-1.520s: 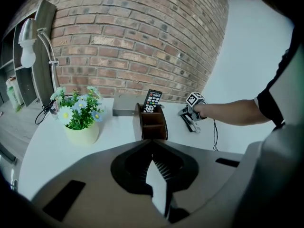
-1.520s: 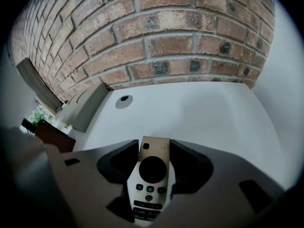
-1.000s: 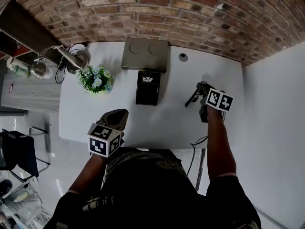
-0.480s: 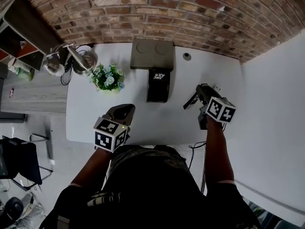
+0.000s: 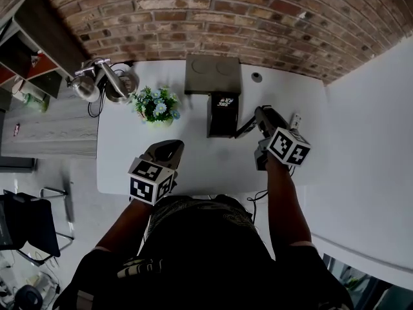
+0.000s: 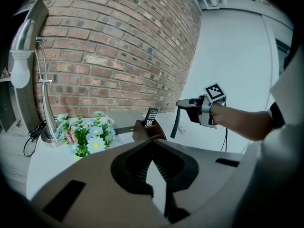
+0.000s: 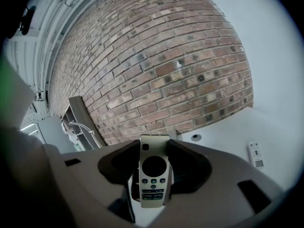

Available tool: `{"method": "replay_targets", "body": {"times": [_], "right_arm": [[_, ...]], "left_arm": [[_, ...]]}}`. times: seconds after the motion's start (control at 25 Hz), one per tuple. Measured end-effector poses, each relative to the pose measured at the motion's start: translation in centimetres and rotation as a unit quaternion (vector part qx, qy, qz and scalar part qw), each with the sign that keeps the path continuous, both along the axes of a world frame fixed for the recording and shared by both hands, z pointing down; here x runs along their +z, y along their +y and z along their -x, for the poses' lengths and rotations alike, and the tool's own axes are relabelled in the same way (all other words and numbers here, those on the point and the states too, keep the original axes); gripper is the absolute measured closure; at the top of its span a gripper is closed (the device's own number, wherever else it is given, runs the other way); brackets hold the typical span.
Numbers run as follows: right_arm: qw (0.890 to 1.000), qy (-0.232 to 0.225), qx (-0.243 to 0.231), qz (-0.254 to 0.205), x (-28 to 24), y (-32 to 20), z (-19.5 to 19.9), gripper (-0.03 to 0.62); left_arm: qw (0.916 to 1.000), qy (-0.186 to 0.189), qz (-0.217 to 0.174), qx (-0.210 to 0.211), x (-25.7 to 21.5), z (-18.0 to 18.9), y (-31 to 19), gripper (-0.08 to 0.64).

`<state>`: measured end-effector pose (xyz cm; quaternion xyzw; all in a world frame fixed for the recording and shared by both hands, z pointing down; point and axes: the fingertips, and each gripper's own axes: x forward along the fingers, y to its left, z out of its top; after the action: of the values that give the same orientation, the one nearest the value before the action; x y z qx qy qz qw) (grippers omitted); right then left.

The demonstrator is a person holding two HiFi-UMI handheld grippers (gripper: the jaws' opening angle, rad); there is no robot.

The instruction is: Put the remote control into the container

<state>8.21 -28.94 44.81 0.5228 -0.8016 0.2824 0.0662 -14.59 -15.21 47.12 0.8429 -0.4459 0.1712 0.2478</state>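
Right gripper (image 5: pixel 261 117) has its jaws part-way closed on the remote control (image 7: pixel 154 175). The pads bear on its two long edges, and its buttons face back toward the gripper. In the head view the remote slants down just right of the container (image 5: pixel 223 124), apart from it and not yet over the opening. The left gripper (image 6: pixel 153 161) hangs near the front edge of the table (image 5: pixel 193 166), its jaws together and nothing between them.

The biggest risk is probably a slip. The grip is only a pinch on two smooth, narrow edges, so a quick swing or a knock could let the remote twist or drop onto the table.

Next is the container itself. It looks narrow, and a black remote (image 6: pixel 151 116) already stands in it, so free room is short. If the held remote comes in at its present tilt, its lower end could catch the rim or the black remote. It might then jam, or push the container toward the flowers (image 5: pixel 157 105).

A lesser risk is an early release, which could leave the remote leaning out over the wall.

Least, a wide sweep on the right could nudge the small white remote (image 7: pixel 255 154) lying on the table.
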Motion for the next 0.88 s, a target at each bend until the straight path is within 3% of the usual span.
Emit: {"method": "replay_targets", "body": {"times": [0.32, 0.56, 0.72, 0.88], "right_arm": [[0.994, -0.047, 0.068, -0.071, -1.3, -3.0, 3.3, 0.399], [0.986, -0.081, 0.119, -0.080, 1.4, -3.7, 3.0, 0.399], [0.988, -0.071, 0.116, -0.072, 3.1, -3.0, 3.0, 0.399], [0.995, -0.018, 0.087, -0.040, 5.4, -1.9, 3.5, 0.399]], "left_arm": [[0.9999, -0.001, -0.001, -0.017, -0.2, 3.4, 1.5, 0.555], [0.9991, 0.001, 0.001, -0.043, 0.0, 5.9, 2.4, 0.555], [0.9982, 0.004, 0.003, -0.060, 0.3, 7.3, 2.6, 0.555], [0.9978, 0.008, 0.003, -0.065, 0.4, 7.5, 2.5, 0.555]]}}
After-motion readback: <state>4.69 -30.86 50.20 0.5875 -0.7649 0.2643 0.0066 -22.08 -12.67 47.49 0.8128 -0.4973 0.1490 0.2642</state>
